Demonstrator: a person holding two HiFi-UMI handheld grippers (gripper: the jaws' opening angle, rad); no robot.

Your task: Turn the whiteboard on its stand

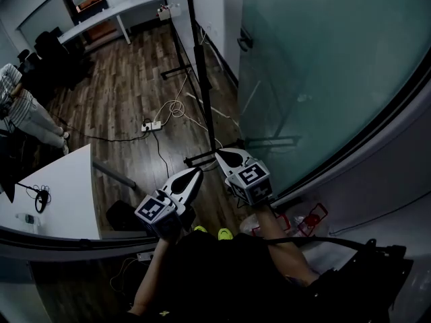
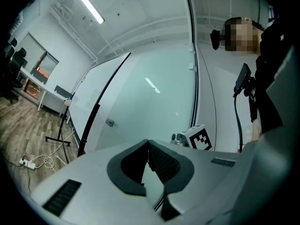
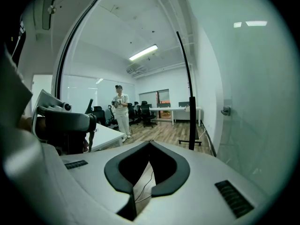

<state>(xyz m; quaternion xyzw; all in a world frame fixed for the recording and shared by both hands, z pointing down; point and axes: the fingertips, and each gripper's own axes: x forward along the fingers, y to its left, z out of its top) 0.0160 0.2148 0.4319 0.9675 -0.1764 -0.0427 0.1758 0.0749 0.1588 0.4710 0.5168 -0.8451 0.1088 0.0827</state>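
Dim, fisheye-warped views; dark vignetted corners.

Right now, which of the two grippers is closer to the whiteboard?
The right gripper: it sits just beside the whiteboard near its lower edge, while the left gripper is farther out, over the wood floor.

Whiteboard [image 1: 323, 79] cut off at top and right edges; stand foot [image 1: 195, 160] partly hidden behind right gripper [image 1: 219, 154].
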